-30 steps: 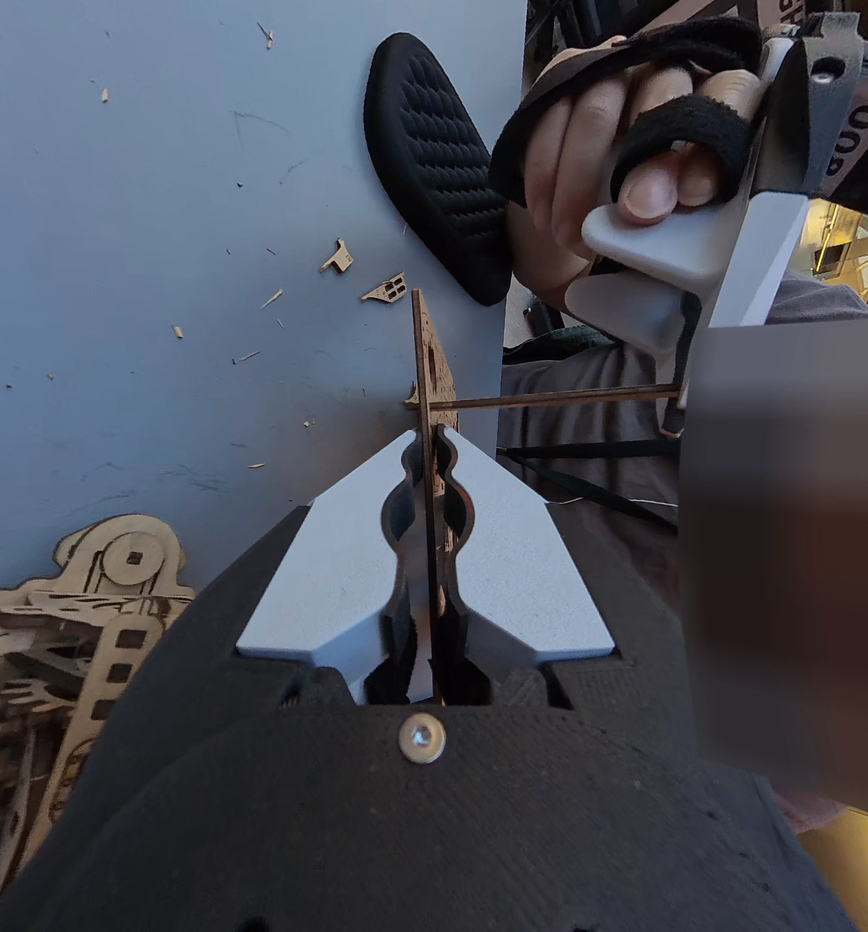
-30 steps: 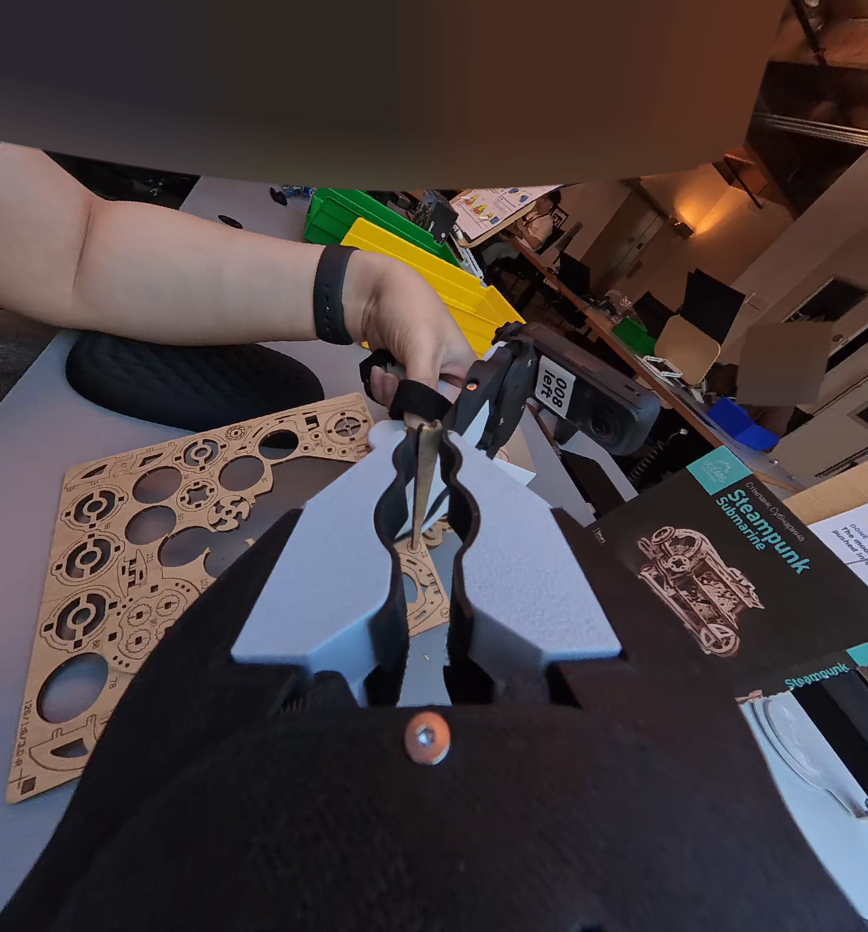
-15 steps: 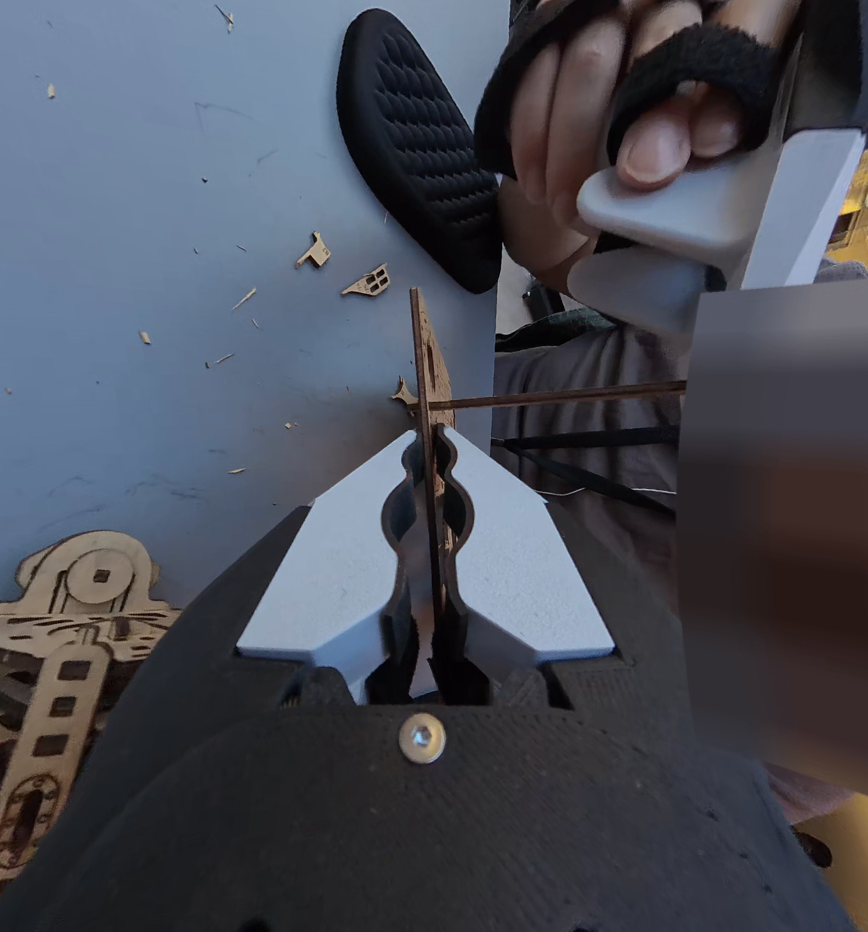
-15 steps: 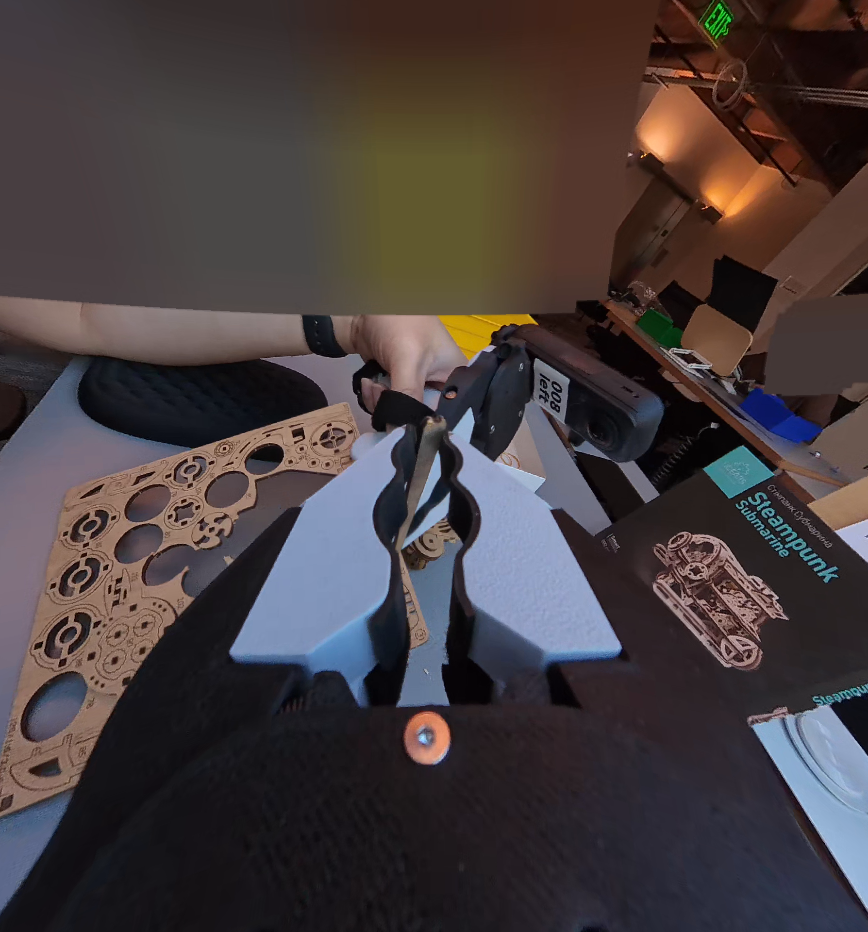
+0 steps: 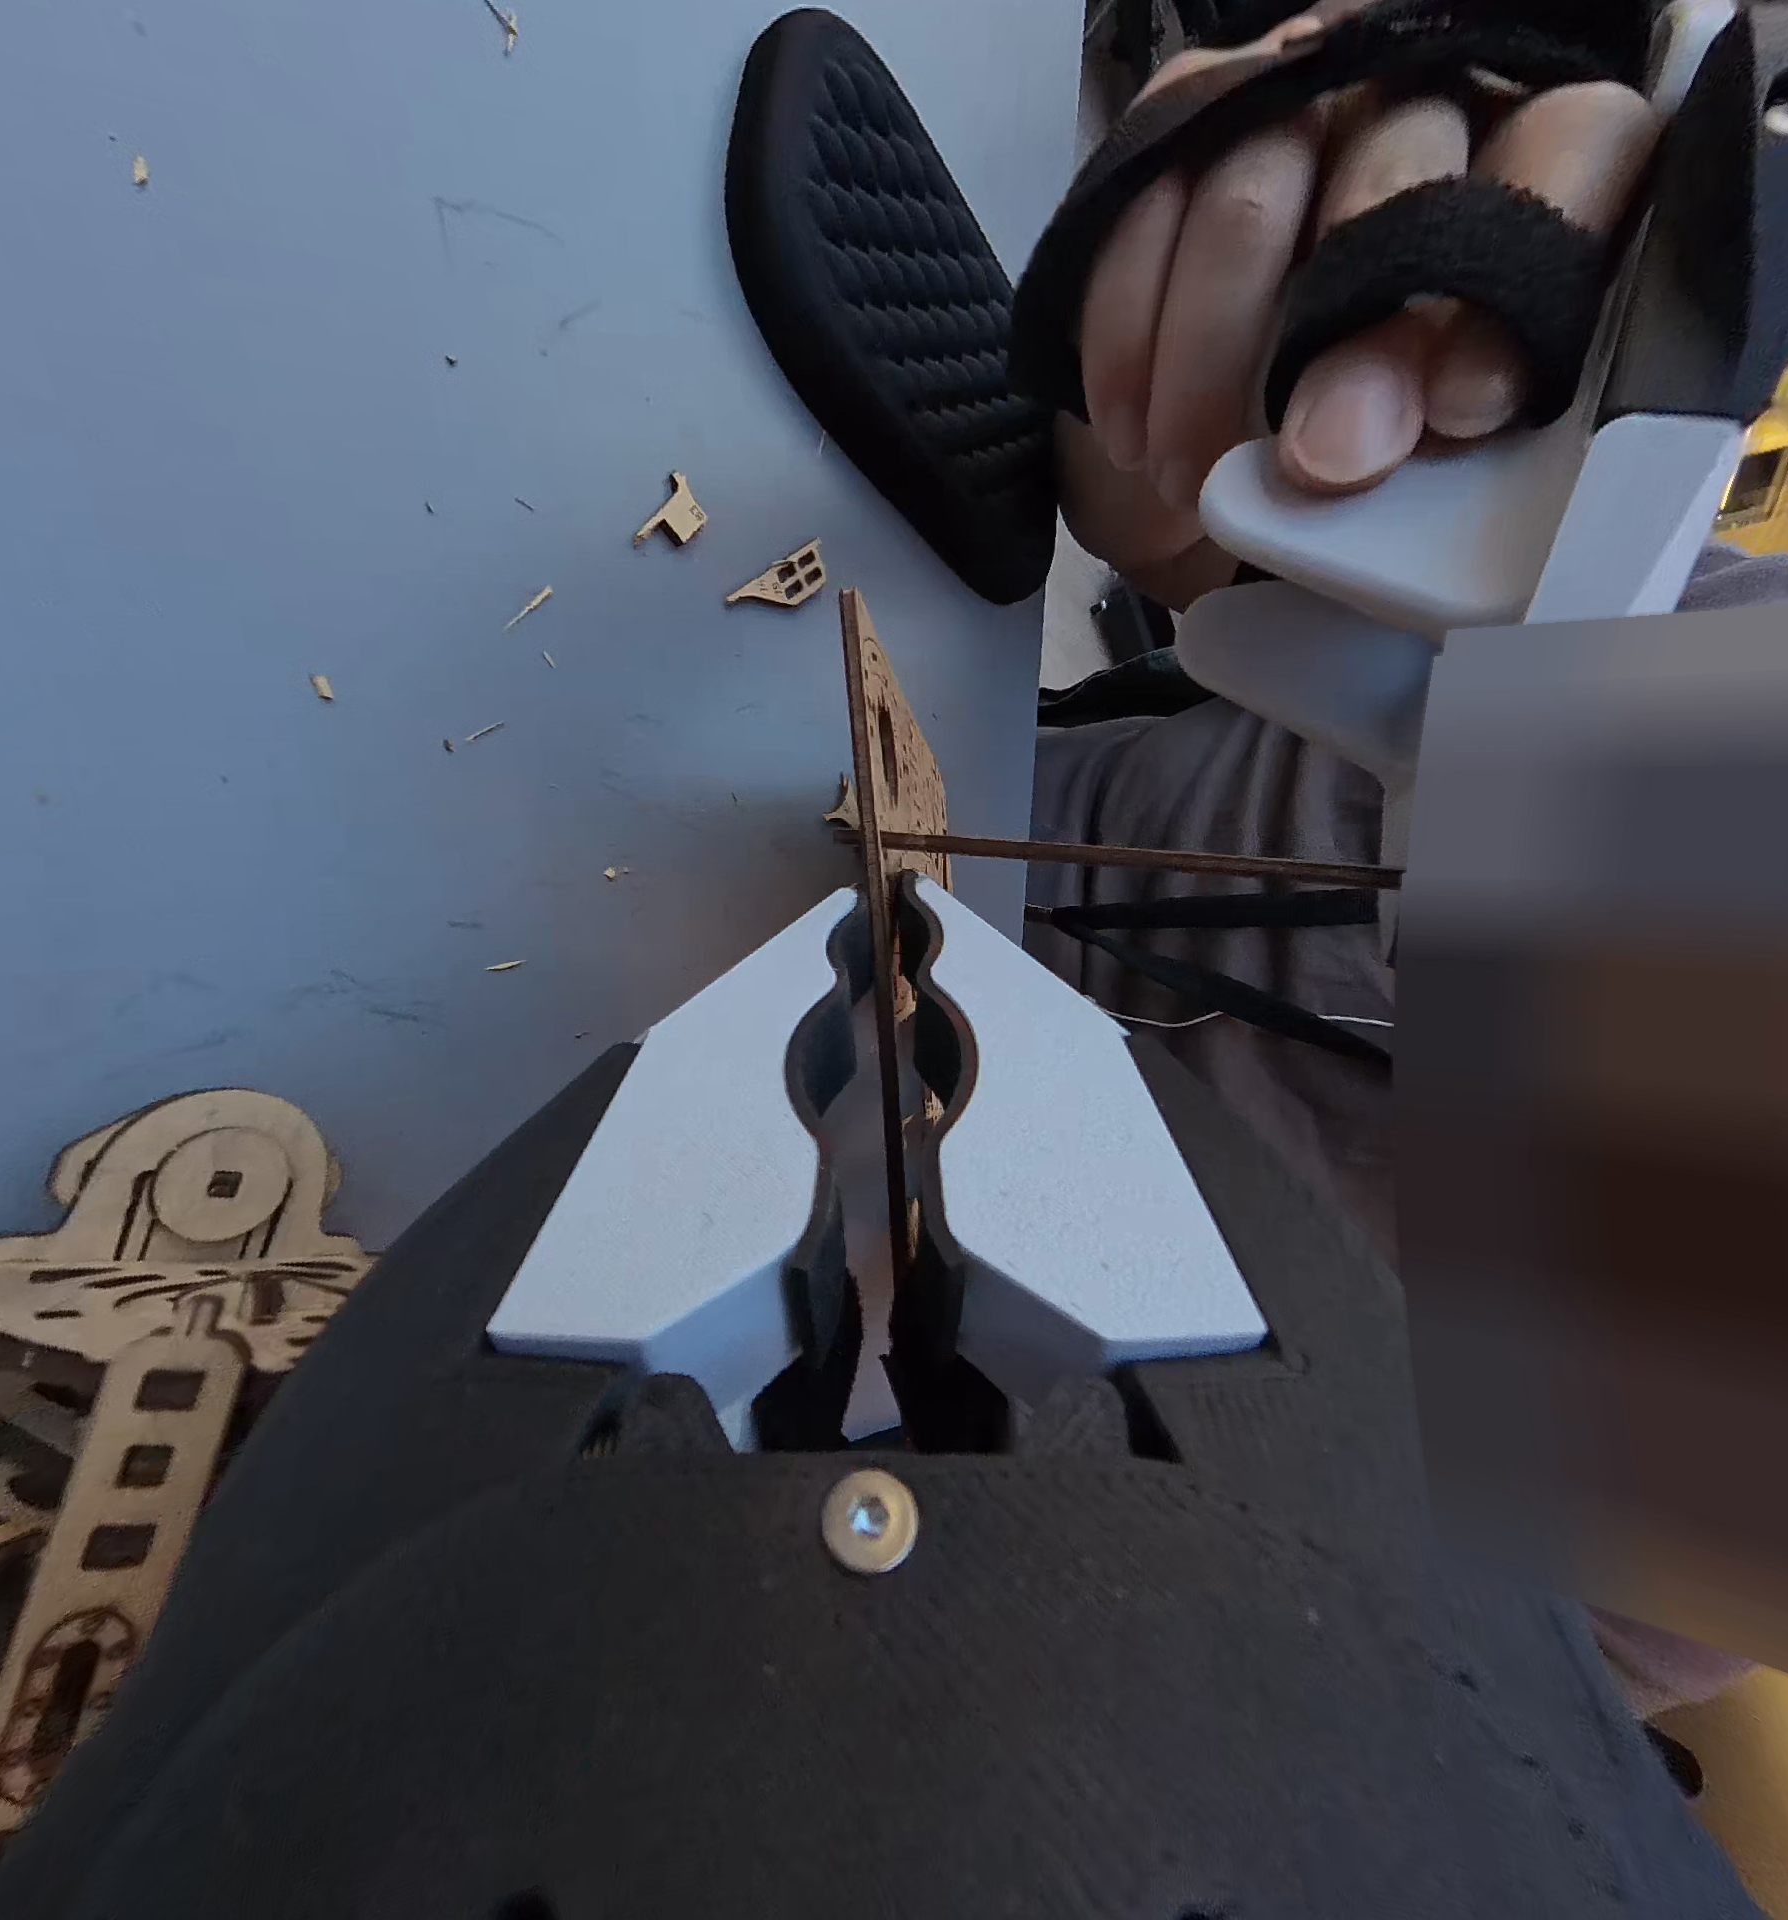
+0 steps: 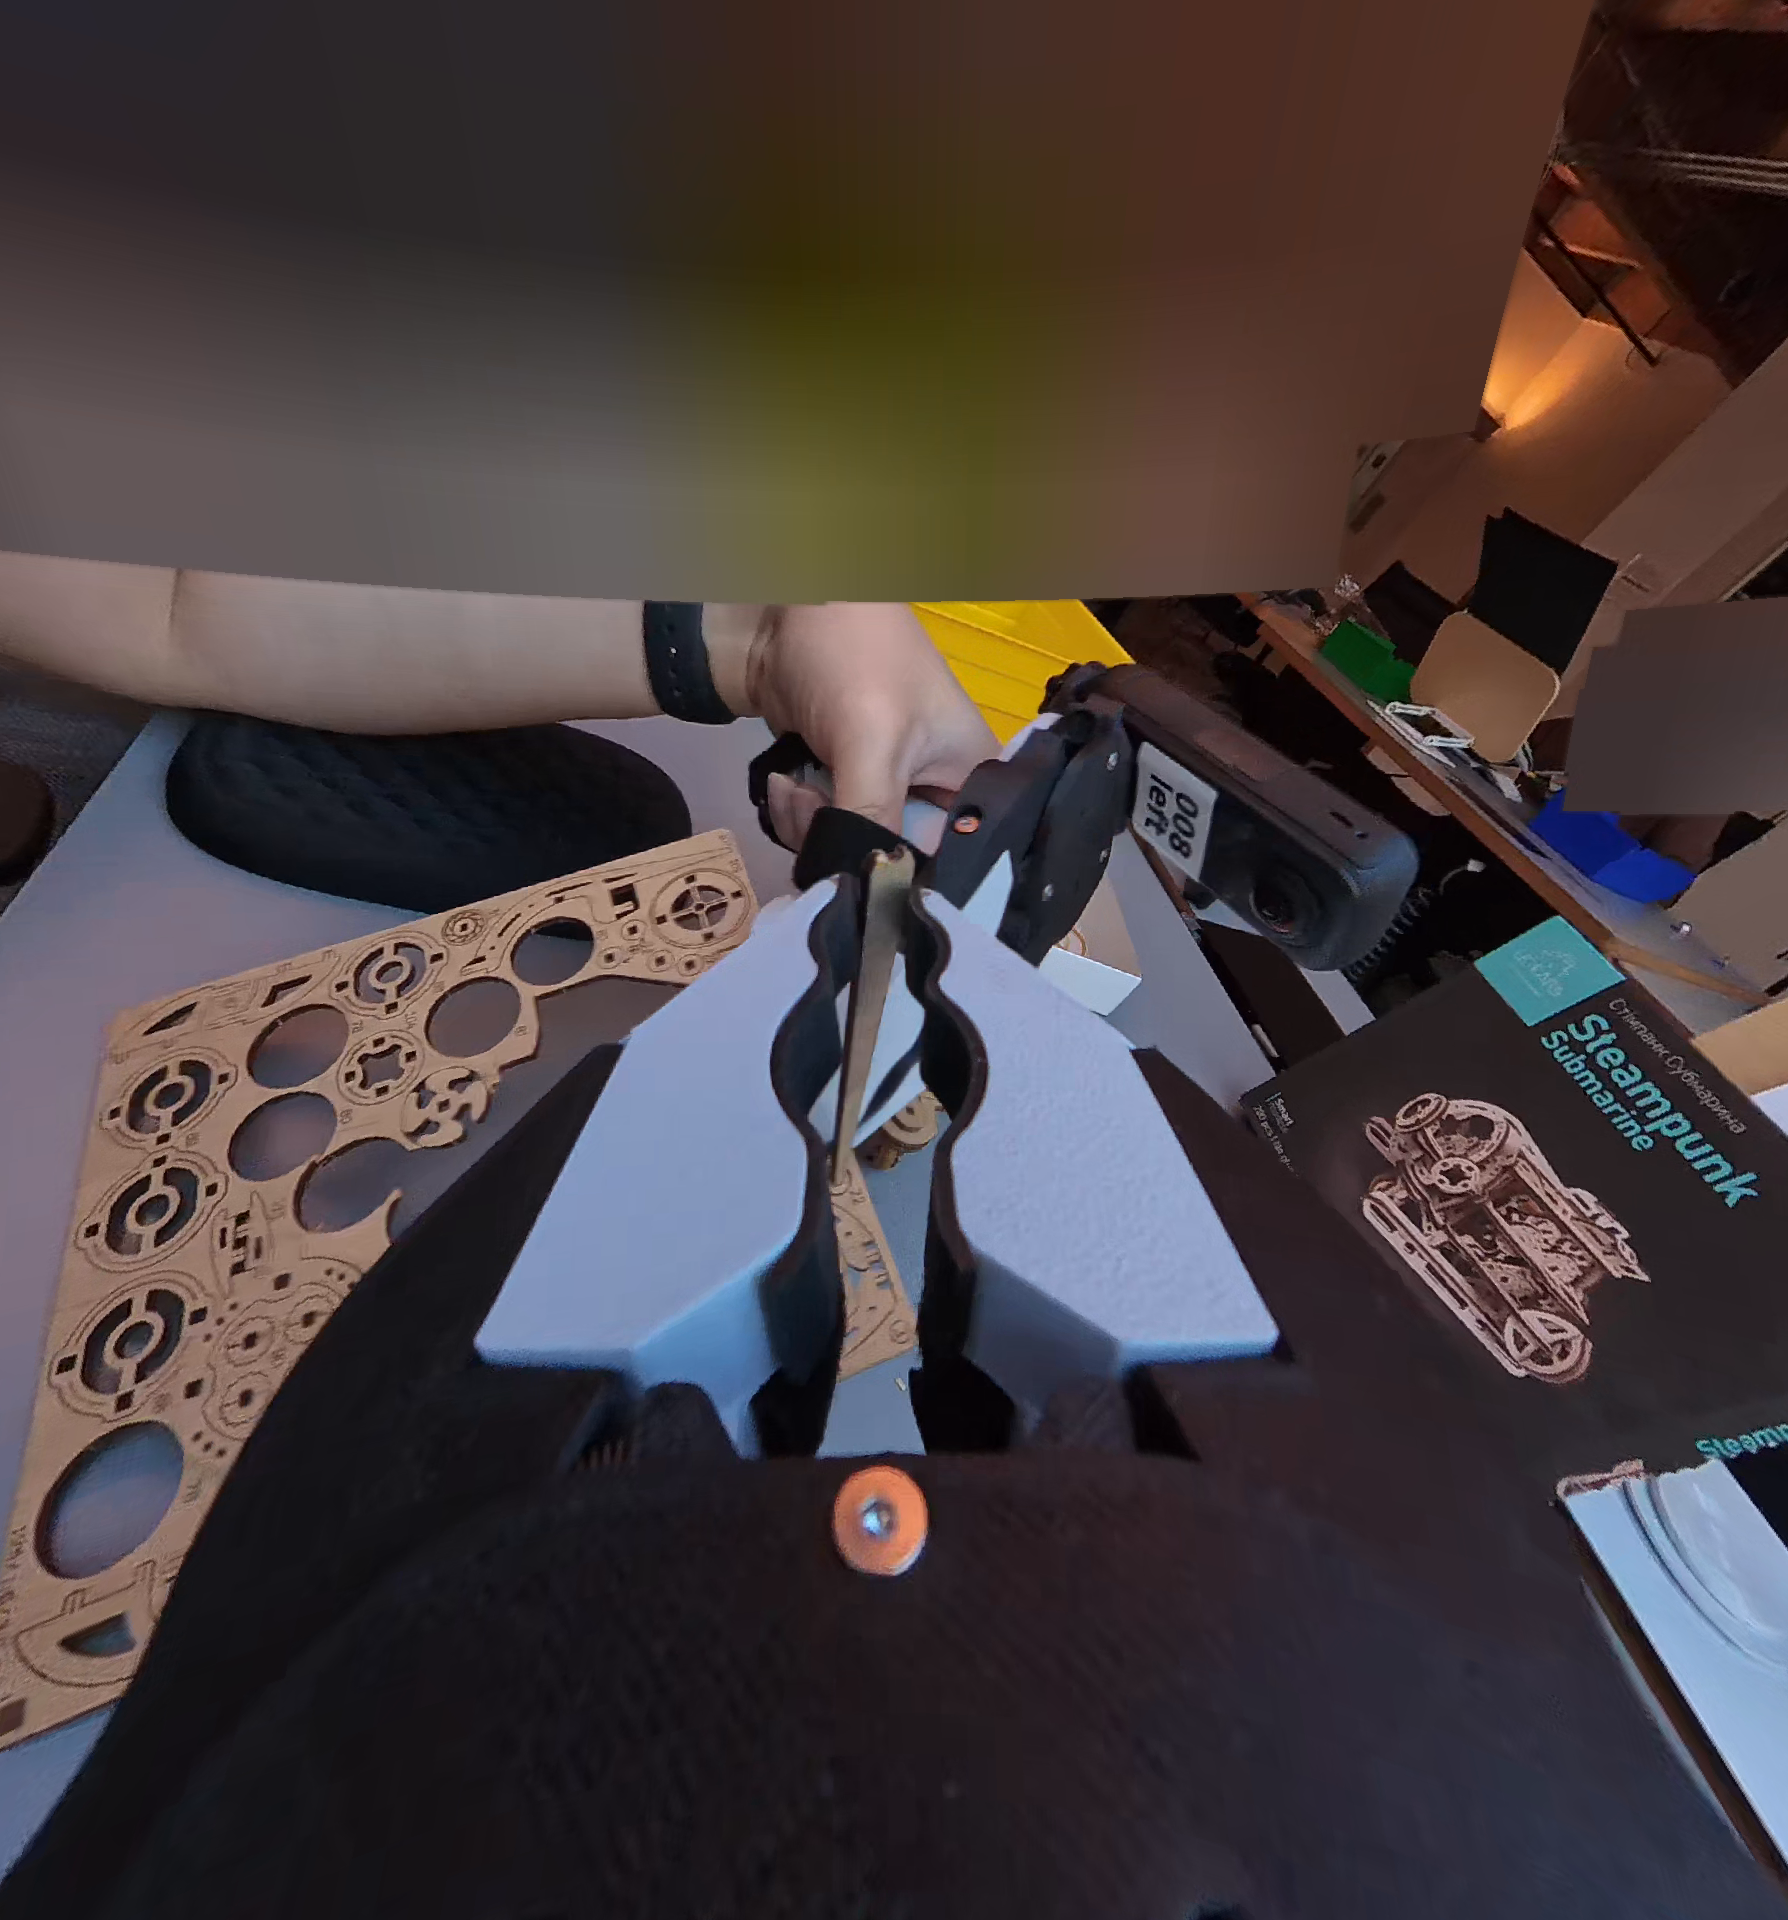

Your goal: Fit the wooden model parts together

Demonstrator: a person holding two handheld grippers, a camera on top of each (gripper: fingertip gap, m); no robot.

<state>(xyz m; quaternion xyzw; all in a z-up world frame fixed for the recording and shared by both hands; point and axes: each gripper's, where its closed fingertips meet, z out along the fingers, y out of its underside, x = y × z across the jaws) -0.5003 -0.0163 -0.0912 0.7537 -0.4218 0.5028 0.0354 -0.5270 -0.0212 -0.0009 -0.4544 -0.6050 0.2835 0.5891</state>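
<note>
A thin flat wooden panel stands edge-on in my left claw, whose two pale fingers are pressed against its faces, so that claw is closed on it. The panel rises toward 12 o'clock above the fingertips, over the near edge of the grey table. A second thin wooden piece crosses it at a right angle just above the fingertips and runs toward 3 o'clock, where it disappears behind a blurred patch; the two parts touch where they cross.

In the right wrist view that second wooden piece appears edge-on between the fingers of my right claw. The tips close in on it at the top, while lower down the wavy inner pads stand apart from it. So my right claw is gripping it at the tips.

My right hand, strapped in black bands, sits at 1 o'clock in the left wrist view. My left hand, with a dark wristband, sits at 12 o'clock in the right wrist view.

Further out, a punched-out plywood sheet lies flat at 9 o'clock. A black padded rest lies at 10 o'clock beyond it. A dark kit box lies at 3 o'clock. Small wood scraps dot the table, and a partly built wooden model sits at 8 o'clock in the left wrist view
</note>
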